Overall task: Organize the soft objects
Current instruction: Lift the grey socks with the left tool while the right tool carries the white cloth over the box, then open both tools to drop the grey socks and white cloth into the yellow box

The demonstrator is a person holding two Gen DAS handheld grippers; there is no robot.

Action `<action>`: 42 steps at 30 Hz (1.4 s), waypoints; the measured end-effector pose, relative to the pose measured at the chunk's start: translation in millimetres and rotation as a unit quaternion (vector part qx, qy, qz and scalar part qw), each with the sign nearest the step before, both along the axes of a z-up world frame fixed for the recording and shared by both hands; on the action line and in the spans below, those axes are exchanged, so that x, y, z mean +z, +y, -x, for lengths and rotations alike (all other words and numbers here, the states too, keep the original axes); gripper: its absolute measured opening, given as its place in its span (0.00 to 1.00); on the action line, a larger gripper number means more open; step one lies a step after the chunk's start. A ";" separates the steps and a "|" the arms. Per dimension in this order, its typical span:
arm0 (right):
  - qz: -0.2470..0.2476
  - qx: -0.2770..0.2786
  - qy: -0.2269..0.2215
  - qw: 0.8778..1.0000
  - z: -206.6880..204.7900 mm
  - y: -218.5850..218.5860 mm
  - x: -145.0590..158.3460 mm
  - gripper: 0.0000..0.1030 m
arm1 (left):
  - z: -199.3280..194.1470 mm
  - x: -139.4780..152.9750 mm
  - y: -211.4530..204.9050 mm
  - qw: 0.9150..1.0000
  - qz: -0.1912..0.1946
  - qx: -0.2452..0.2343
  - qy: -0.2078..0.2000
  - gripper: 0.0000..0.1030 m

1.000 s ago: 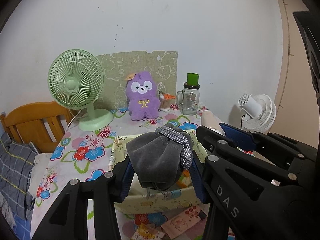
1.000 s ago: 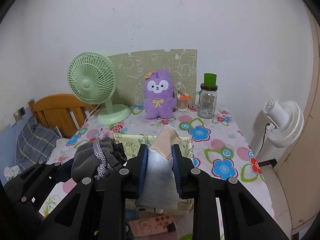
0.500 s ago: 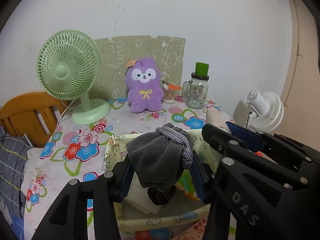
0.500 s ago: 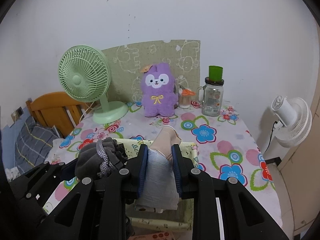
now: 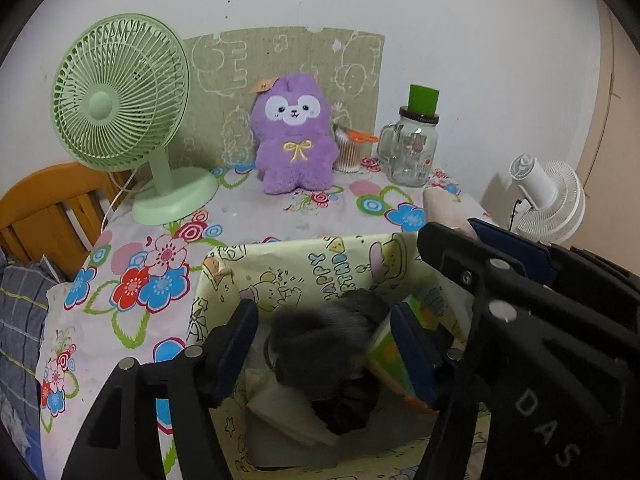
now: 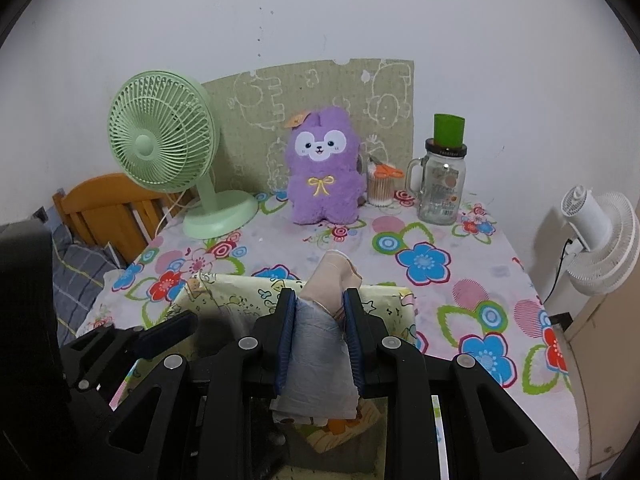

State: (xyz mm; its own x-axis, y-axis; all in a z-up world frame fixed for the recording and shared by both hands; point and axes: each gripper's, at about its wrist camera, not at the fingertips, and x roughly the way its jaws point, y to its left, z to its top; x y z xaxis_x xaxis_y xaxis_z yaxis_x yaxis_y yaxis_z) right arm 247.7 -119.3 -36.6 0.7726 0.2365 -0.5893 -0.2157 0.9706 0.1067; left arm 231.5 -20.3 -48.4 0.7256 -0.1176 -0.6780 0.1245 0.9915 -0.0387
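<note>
A pale yellow cartoon-print fabric box [image 5: 304, 268] stands on the floral table. My left gripper [image 5: 324, 340] is open above it, and a dark grey cloth bundle [image 5: 320, 340], blurred, lies between the spread fingers, inside the box. My right gripper [image 6: 320, 332] is shut on a folded pale blue and beige sock bundle [image 6: 320, 352], held over the box's [image 6: 384, 300] right side. The right gripper's arm shows at the right of the left wrist view [image 5: 520, 320]. A purple plush rabbit [image 5: 294, 136] sits at the back of the table.
A green desk fan [image 5: 120, 96] stands at the back left, a glass jar with a green lid [image 5: 414, 148] and a cotton-swab pot [image 5: 350, 152] at the back right. A wooden headboard [image 5: 48, 200] is left of the table, a white fan [image 5: 548, 200] to its right.
My left gripper opened and let go of the grey bundle, which dropped into the box. Both grippers moved forward over the box. The right gripper still holds its bundle.
</note>
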 end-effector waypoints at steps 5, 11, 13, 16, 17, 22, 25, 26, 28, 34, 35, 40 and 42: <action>-0.008 0.002 0.010 1.000 -6.6 0.9 -8.1 0.26 | -1.4 -6.6 2.0 1.000 -0.006 -0.003 0.013 0.86; -0.004 0.005 0.027 1.000 -11.6 2.1 -15.9 0.34 | 2.4 -9.0 0.9 1.000 -0.016 -0.007 0.016 0.89; -0.007 0.004 0.030 1.000 -11.6 1.9 -17.2 0.55 | 4.5 -7.9 1.2 1.000 -0.015 -0.007 0.011 0.90; -0.018 0.004 0.020 1.000 -6.2 0.0 -15.2 0.68 | 7.5 -6.1 2.2 1.000 -0.022 -0.001 0.004 0.91; -0.016 0.004 0.019 1.000 -5.2 0.8 -14.5 0.69 | 7.9 -5.8 2.4 1.000 -0.022 -0.001 0.005 0.91; -0.012 0.000 0.018 1.000 3.5 0.2 -12.1 0.71 | 14.3 -1.5 0.9 1.000 -0.025 0.001 -0.002 0.92; -0.012 -0.001 0.020 1.000 10.2 -0.5 -9.4 0.72 | 18.3 3.6 1.1 1.000 -0.017 0.000 -0.004 0.92; -0.010 0.000 0.017 1.000 13.8 -0.1 -7.4 0.72 | 20.7 6.2 1.5 1.000 -0.013 0.000 -0.007 0.93; -0.003 0.002 0.010 1.000 20.0 0.8 -3.7 0.72 | 25.9 10.9 1.9 1.000 -0.006 -0.001 -0.011 0.94; 0.008 -0.012 -0.003 1.000 39.9 -0.9 8.8 0.75 | 43.0 23.4 0.7 1.000 -0.003 -0.003 -0.029 0.98; 0.007 -0.014 -0.004 1.000 43.4 -2.0 10.7 0.76 | 46.5 25.6 0.3 0.999 -0.004 -0.002 -0.033 0.99; 0.004 -0.020 -0.015 1.000 60.5 -6.2 19.6 0.77 | 61.0 33.7 -2.9 0.999 -0.005 -0.003 -0.043 1.00; 0.004 -0.021 -0.019 1.000 67.2 -7.6 22.8 0.78 | 66.9 37.2 -3.6 0.999 -0.005 -0.003 -0.048 1.00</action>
